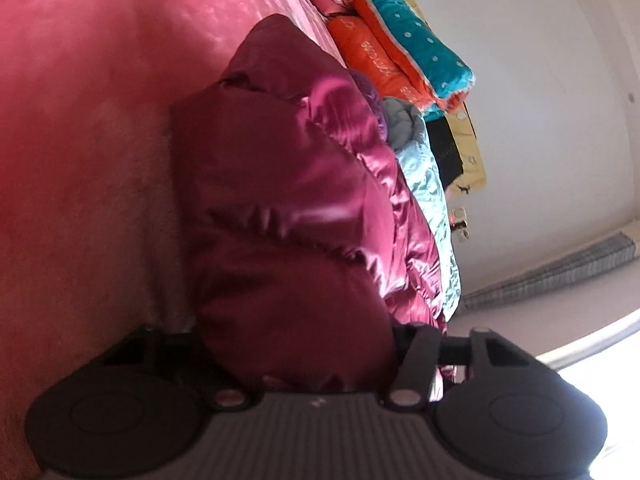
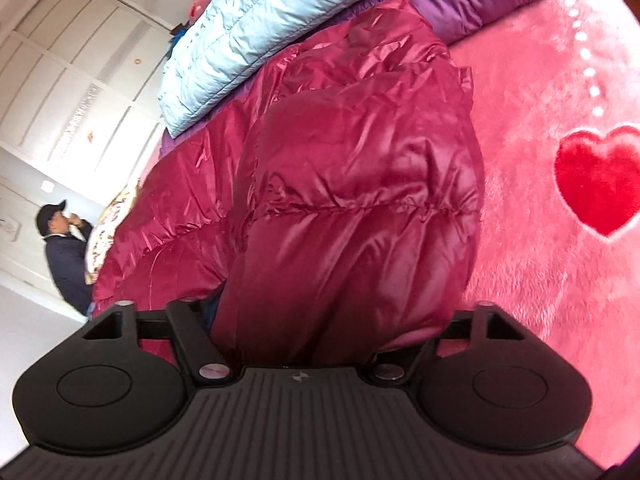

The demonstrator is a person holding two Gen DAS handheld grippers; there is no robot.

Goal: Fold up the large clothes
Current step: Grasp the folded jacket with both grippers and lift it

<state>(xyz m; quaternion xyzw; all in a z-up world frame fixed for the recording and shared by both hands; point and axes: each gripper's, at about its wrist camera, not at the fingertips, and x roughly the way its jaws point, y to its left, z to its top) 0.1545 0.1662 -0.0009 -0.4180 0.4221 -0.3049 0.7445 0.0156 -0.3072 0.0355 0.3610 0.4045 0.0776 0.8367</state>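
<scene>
A pink plush bedspread [image 2: 540,280] is filling the frames, white wardrobe doors [image 2: 80,80] upper left. The maroon puffer jacket [image 2: 352,184] is bulging centre-frame between each gripper's jaws — left gripper [image 1: 296,356], right gripper [image 2: 320,328] — grip hidden, cannot tell.

left wrist: we look along our gripper, rolled sideways, close over the crimson puffer jacket [image 1: 288,208] on the pink blanket [image 1: 80,140] | right wrist: likewise close, tilted down, facing wardrobe doors [image 2: 80,72] | shared: jacket, blanket, pale blue coat [image 2: 248,36]
</scene>
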